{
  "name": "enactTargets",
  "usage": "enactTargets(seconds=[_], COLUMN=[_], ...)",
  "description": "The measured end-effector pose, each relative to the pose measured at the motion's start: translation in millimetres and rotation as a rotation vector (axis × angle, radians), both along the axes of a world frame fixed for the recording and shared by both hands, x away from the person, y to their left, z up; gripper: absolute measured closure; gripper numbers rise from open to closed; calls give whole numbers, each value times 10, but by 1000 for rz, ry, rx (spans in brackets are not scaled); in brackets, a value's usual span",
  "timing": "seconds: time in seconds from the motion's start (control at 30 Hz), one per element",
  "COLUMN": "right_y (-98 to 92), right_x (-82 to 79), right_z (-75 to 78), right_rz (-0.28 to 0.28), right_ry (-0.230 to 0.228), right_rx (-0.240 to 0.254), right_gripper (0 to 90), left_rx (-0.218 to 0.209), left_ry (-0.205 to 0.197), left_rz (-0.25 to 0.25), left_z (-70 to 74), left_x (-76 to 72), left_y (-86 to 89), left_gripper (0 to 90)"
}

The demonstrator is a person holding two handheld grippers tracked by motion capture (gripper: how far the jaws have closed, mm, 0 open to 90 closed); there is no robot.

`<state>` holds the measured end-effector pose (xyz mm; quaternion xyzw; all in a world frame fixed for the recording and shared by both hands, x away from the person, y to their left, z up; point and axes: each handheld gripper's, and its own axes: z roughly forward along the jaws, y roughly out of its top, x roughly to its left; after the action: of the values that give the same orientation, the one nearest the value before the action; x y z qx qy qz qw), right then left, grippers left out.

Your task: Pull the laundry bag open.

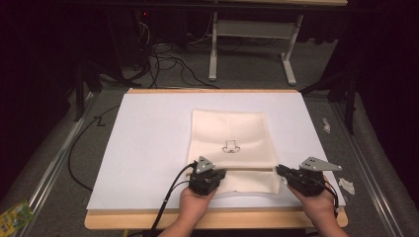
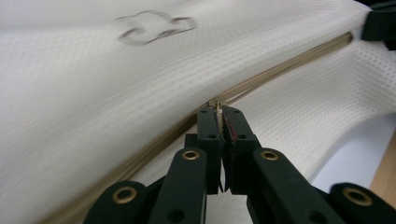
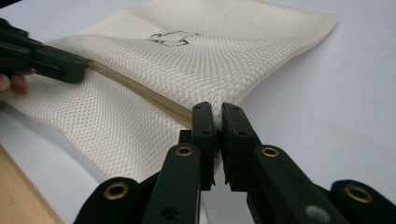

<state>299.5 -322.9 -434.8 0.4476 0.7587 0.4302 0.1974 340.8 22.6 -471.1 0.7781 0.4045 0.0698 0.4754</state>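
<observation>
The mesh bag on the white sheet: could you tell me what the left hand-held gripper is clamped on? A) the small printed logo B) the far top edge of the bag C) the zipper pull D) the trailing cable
C: in the left gripper view the left hand-held gripper has its jaws shut on the small zipper pull, right on the zipper line of the mesh bag.

Bright overhead light on the white table (image 1: pixel 148 148), dark surroundings from nine through three o'clock, close-ups soft-focused.
</observation>
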Motion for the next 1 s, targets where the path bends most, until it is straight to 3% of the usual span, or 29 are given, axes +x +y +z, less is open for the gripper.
enactTargets(seconds=[0.27,0.4,0.5,0.63,0.77,0.93,1.0], right_y=[-149,-174,-109,-106,-148,-186,-193], right_x=[54,94,118,126,114,86,73], right_z=[-55,-88,-98,-91,-113,-124,-128], right_rz=[-50,-45,-47,-54,-63,-80,-78], right_ry=[24,37,33,30,31,7,7], right_rx=[5,3,-16,-5,-19,-15,-16], right_gripper=[858,857,857,857,854,809,747], left_rx=[55,47,40,26,63,91,76], left_ry=[1,1,19,21,17,-13,-31], left_rz=[72,53,43,32,-6,-33,-28], left_z=[46,19,-6,15,-7,-12,13], left_x=[-5,-76,-88,-80,-103,-141,-145], left_y=[662,883,931,949,894,831,849], left_gripper=[874,874,874,874,872,861,811])
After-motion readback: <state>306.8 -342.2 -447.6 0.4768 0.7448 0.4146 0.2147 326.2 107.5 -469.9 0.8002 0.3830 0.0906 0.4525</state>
